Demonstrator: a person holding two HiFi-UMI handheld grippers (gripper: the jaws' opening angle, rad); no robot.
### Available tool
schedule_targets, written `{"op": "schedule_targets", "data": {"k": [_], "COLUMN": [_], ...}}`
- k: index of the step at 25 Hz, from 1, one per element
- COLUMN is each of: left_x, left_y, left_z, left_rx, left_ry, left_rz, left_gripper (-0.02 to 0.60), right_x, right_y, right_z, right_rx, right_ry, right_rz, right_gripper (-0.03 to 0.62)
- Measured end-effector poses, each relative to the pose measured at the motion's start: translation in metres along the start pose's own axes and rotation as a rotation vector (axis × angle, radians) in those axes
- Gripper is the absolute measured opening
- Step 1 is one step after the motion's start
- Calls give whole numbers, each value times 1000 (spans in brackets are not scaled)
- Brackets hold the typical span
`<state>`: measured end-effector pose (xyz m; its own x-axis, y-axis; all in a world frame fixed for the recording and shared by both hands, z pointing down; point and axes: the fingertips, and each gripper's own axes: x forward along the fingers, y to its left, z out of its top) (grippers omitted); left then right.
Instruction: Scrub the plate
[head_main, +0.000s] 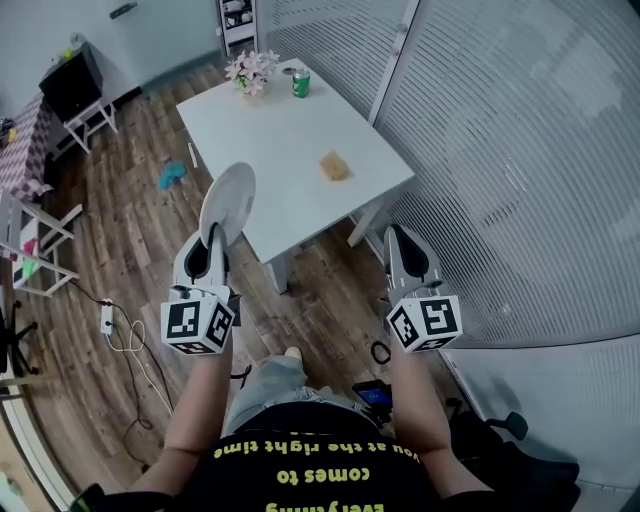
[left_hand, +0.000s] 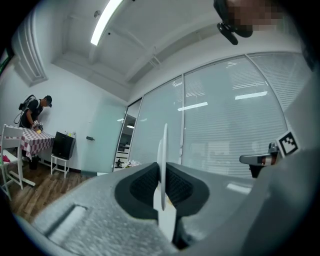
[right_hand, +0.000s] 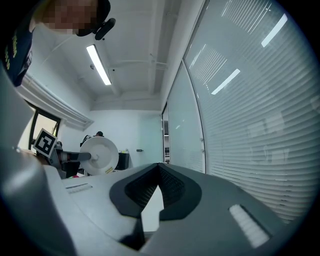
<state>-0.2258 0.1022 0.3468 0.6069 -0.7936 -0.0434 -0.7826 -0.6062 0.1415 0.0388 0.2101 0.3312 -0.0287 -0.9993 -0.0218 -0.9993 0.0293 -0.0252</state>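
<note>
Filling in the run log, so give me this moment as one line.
left gripper: shut on plate, held upright / right gripper: shut, empty / sponge: on table, untouched

Looks like an office to me: glass partition walls (head_main: 500, 150) with blinds, long strip lights (left_hand: 102, 22) on the ceiling, plain white desk (head_main: 290, 140) standing on a wood plank floor (head_main: 140, 230).

Sponge (head_main: 334, 166) on table (head_main: 280, 150), plate (head_main: 228, 203) to its left, flowers (head_main: 251, 70) behind
</note>
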Motion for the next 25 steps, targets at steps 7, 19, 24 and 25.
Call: {"op": "schedule_targets", "data": {"k": [7, 19, 24, 25], "left_x": [34, 52, 56, 57], "left_y": [16, 29, 30, 31], "left_z": [1, -5, -6, -6], "left_rx": [1, -19, -20, -20], "left_ry": [-6, -2, 7, 8], "left_rz": [-13, -37, -49, -50], "left_gripper": [17, 17, 17, 17], "right_x": [30, 43, 50, 51], "right_y": [-8, -22, -15, -15], "right_z": [1, -2, 2, 2], "right_rx": [-5, 0, -11, -11], "right_ry": [-4, -4, 2, 2], "right_rz": [-15, -60, -44, -42], "right_gripper": [6, 6, 6, 6]}}
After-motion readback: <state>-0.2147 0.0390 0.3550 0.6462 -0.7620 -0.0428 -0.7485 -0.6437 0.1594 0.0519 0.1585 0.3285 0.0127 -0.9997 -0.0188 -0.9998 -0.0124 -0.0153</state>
